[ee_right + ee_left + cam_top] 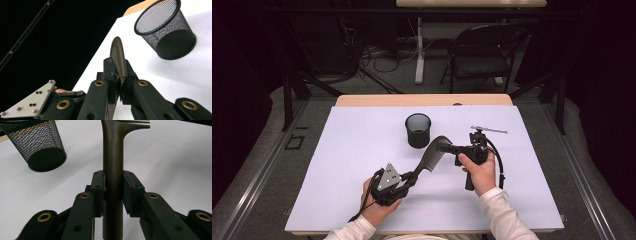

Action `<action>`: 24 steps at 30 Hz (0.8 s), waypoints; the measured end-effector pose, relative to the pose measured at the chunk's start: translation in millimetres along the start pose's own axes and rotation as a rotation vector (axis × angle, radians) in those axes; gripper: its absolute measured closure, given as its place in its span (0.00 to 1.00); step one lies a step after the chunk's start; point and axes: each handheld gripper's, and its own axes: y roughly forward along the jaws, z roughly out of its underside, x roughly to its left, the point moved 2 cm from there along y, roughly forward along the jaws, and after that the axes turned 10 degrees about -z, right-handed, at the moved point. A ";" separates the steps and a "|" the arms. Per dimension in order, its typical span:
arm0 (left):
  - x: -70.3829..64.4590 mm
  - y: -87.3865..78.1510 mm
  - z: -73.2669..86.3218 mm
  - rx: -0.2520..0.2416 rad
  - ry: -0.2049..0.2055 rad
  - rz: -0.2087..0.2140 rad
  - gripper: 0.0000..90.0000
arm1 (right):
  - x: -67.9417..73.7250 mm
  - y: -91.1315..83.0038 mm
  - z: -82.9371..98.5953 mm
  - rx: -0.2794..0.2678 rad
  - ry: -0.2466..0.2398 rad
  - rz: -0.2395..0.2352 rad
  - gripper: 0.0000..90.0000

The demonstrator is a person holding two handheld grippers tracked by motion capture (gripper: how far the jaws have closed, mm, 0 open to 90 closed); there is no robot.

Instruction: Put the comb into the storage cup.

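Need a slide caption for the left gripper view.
Left hand-held gripper clamps comb handle beside mesh cup.

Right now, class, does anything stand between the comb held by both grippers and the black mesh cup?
Nothing visible does. The comb is clamped by the left gripper and right gripper; bare white table lies between it and the mesh cup.

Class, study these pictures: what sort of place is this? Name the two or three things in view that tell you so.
Probably a lab or studio set up for recording handling work. A white-covered table stands among dark curtains, loose cables lie on the floor beyond it beside a folding chair, and each hand-held claw carries its own camera.
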 end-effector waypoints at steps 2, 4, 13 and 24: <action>0.0 0.1 0.4 0.001 0.001 0.000 0.81 | -1.1 0.0 0.2 0.003 0.001 -0.009 0.96; 0.1 0.1 0.5 0.001 0.001 0.001 0.81 | -1.4 -0.2 0.1 0.006 0.002 -0.012 0.97; 1.9 1.5 2.4 -0.005 0.002 0.004 0.80 | -3.3 -0.1 -0.7 0.014 0.004 -0.028 0.97; 2.9 2.1 4.9 -0.011 -0.006 -0.004 0.80 | -3.9 1.0 -0.3 0.021 0.005 -0.032 0.97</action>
